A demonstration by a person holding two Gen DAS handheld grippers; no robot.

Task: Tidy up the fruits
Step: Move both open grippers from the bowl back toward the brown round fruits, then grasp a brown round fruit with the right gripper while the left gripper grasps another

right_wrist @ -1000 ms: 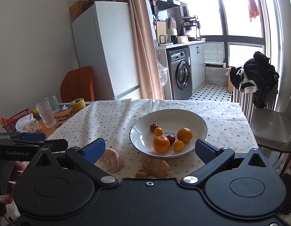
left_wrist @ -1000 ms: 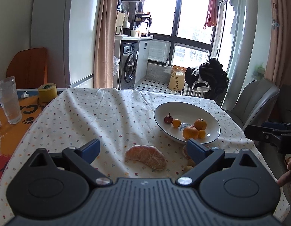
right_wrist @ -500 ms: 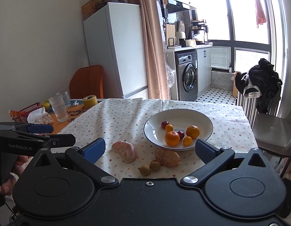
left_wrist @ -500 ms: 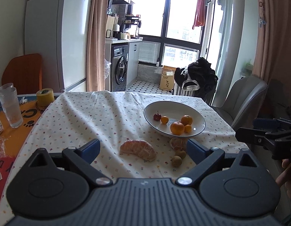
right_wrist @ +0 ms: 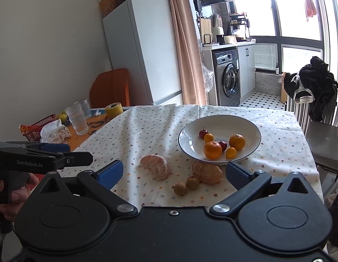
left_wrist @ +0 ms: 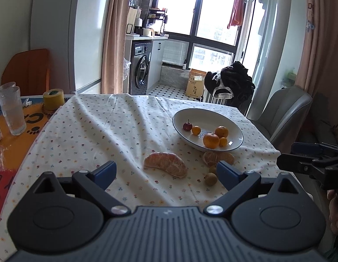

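Between picks: left gripper (left_wrist: 166, 170) and right gripper (right_wrist: 174, 173) both wide, empty; next, close on peeled orange (left_wrist: 166, 164), carry to bowl (left_wrist: 234, 128)

In the left wrist view, the second peeled orange (left_wrist: 215, 157) was half hidden behind the rim of the white bowl (left_wrist: 180, 128) and the right blue fingertip, and one of the two small brown fruits (left_wrist: 212, 169) showed only as a sliver beside that fingertip. The right gripper (left_wrist: 309, 163) was cut off by the picture's edge, so its fingers could not be judged there. In the right wrist view, the small red fruit (right_wrist: 223, 145) in the bowl sat partly behind an orange (right_wrist: 212, 150).
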